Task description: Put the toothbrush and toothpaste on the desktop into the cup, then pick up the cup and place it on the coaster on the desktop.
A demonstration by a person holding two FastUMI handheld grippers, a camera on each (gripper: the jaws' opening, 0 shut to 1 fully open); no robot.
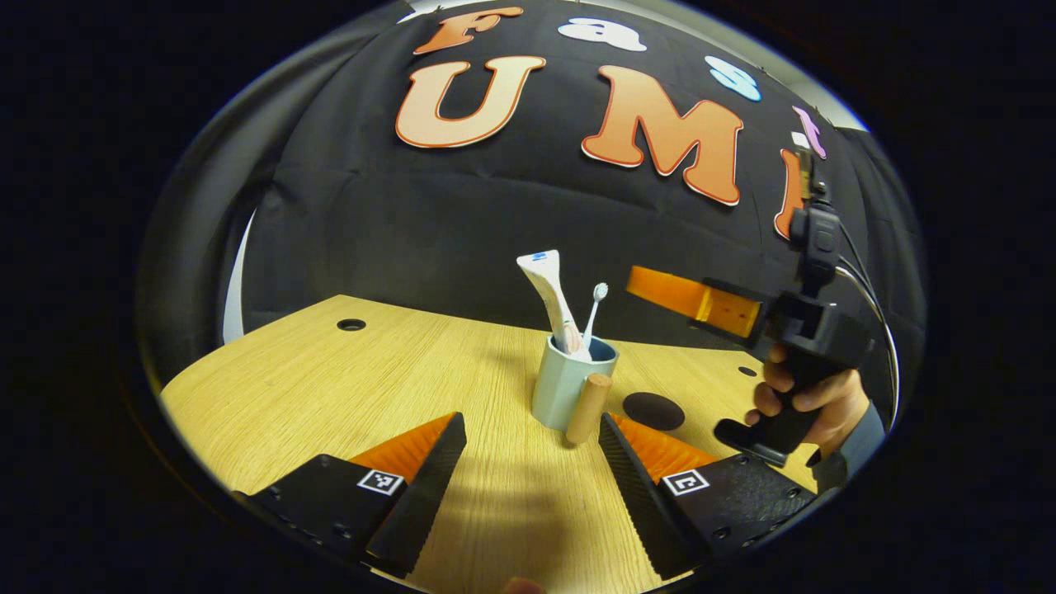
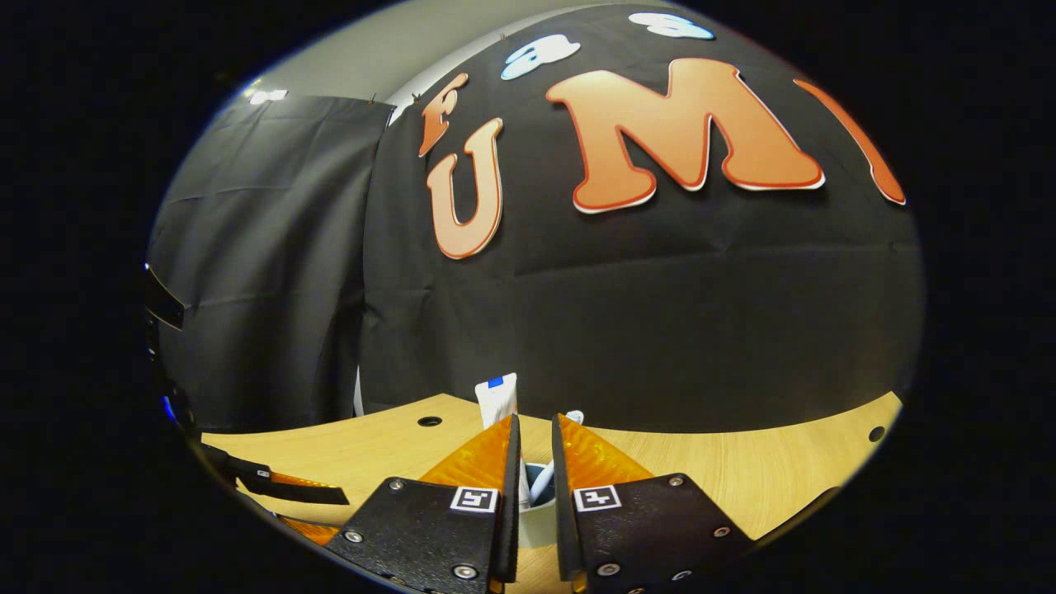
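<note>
No legible text; toothpaste (image 1: 550, 297) print too small.

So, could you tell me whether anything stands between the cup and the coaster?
Nothing visible does. The cup, holding the toothpaste and toothbrush, stands beside the coaster, with only bare desktop between them.

My left gripper view sits low over the desktop (image 1: 330, 371), looking level toward the booth wall, the cup (image 1: 565, 384) near ahead. My right gripper view rides higher, close above that same cup (image 2: 536, 503), probably tilted slightly down, facing the wall. Both views share the cup and desktop (image 2: 742, 470).
</note>
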